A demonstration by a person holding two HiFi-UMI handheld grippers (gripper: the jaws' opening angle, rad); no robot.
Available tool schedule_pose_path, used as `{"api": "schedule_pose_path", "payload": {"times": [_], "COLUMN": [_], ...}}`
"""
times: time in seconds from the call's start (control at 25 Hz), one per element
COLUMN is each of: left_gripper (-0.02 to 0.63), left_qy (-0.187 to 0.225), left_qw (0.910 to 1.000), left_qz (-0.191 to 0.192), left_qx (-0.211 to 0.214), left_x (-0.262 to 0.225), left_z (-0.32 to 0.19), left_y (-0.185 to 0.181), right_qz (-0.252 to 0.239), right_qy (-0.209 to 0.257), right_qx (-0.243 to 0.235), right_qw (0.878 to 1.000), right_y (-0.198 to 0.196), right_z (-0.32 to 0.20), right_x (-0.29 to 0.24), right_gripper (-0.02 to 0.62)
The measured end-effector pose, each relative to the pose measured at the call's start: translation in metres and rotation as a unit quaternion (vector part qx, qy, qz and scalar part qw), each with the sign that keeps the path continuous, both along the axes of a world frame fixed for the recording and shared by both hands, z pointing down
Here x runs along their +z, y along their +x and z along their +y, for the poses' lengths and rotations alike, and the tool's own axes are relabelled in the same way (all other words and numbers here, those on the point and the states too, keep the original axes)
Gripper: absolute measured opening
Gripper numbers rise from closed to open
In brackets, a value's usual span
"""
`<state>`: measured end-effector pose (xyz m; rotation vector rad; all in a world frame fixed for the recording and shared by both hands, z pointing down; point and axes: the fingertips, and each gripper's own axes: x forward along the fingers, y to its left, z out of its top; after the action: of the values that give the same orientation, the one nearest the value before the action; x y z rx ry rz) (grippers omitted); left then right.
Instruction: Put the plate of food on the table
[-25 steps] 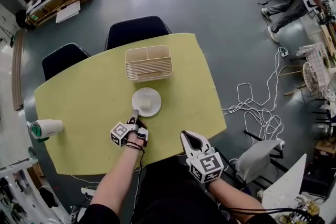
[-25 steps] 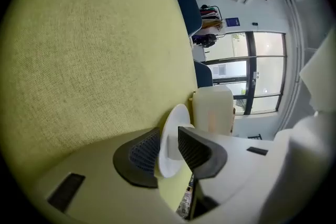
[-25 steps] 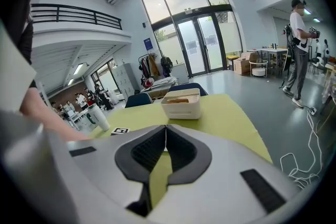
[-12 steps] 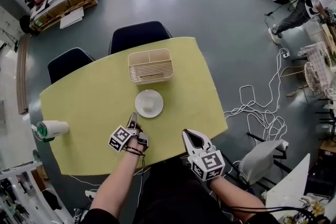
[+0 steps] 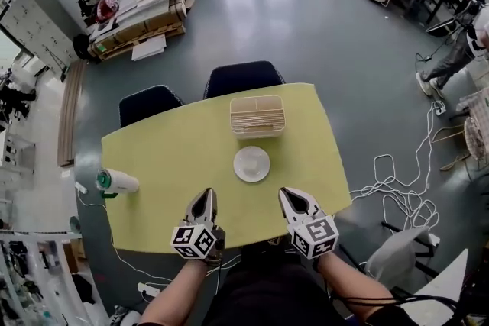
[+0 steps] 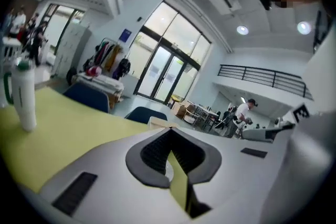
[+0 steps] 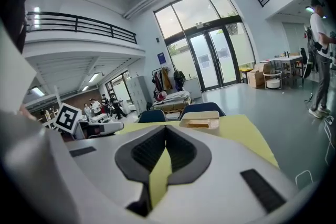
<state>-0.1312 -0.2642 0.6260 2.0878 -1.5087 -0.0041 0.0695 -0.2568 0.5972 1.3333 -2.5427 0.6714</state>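
A white round plate (image 5: 251, 163) with a pale lump at its centre lies flat on the yellow table (image 5: 168, 156), right of the middle. My left gripper (image 5: 205, 196) hovers at the table's front edge, a good way short of the plate and to its left, jaws shut and empty. My right gripper (image 5: 285, 195) is level with it, in front of and to the right of the plate, also shut and empty. In the left gripper view the jaws (image 6: 169, 131) meet at their tips; the right gripper view shows its jaws (image 7: 165, 127) pressed together too.
A beige slatted basket (image 5: 257, 116) stands behind the plate, also seen as the basket (image 7: 199, 119). A white bottle with a green cap (image 5: 116, 181) lies at the table's left end. Two dark chairs (image 5: 243, 77) stand at the far side. Cables (image 5: 397, 187) lie on the floor at right.
My left gripper has drawn back from the plate's near rim to the table's front edge. The head view has pulled back and shows more of the room. The plate has not moved.
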Motion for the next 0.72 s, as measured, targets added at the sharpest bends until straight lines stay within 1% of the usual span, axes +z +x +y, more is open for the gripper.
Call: {"api": "schedule_pose_path", "payload": {"times": [0.12,0.16,0.24,0.48,0.72], "left_gripper": [0.008,0.008,0.008,0.008,0.008], "left_qy": [0.052,0.062,0.071,0.081,0.090], "left_qw": [0.9959,0.9939,0.9913,0.9877,0.9868], "left_qz": [-0.071,-0.087,-0.106,-0.131,-0.132], "left_qx": [0.022,0.027,0.032,0.026,0.025], "left_x": [-0.043,-0.055,-0.075,-0.114,-0.130], "left_z": [0.020,0.024,0.031,0.042,0.044], "left_y": [0.003,0.004,0.003,-0.004,-0.007], "right_qz": [-0.003,-0.003,-0.004,0.003,0.012], "right_qy": [0.016,0.021,0.031,0.054,0.073], "right_qx": [-0.010,-0.012,-0.013,-0.014,-0.020], "right_qw": [1.000,1.000,0.999,0.998,0.997], "right_y": [-0.009,-0.011,-0.016,-0.025,-0.035], "right_z": [0.003,0.003,0.003,0.002,0.003], "right_x": [-0.017,-0.024,-0.036,-0.065,-0.083], "right_gripper": [0.012,0.012,0.012,0.012,0.011]}}
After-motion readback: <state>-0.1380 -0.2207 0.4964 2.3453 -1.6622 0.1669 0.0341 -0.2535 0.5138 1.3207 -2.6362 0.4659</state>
